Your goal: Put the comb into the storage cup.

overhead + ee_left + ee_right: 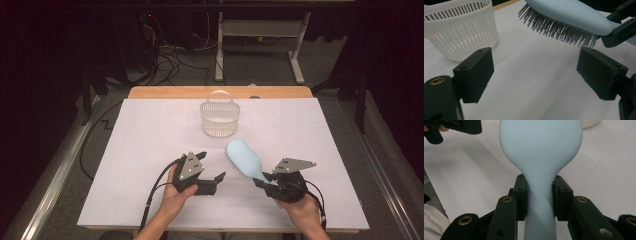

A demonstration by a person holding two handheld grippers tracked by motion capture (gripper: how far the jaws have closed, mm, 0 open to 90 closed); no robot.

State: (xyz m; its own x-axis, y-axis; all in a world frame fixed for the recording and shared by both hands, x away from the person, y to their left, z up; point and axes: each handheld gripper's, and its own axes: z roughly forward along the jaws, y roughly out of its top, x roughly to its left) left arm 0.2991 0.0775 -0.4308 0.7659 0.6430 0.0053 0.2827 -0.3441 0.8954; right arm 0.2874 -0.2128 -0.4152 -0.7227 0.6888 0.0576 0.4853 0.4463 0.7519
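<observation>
The right gripper (pixel 263 179) pinched the handle of a pale blue hairbrush (pixel 244 158), holding it above the white table (pixel 140 150) near a white basket (pixel 219 118), while the left gripper (pixel 210 166) hung spread and empty beside its bristles.

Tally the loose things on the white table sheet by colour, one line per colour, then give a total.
Light blue: 1, the hairbrush, clamped at its handle by the right gripper
White: 1, the slatted basket
Total: 2
</observation>
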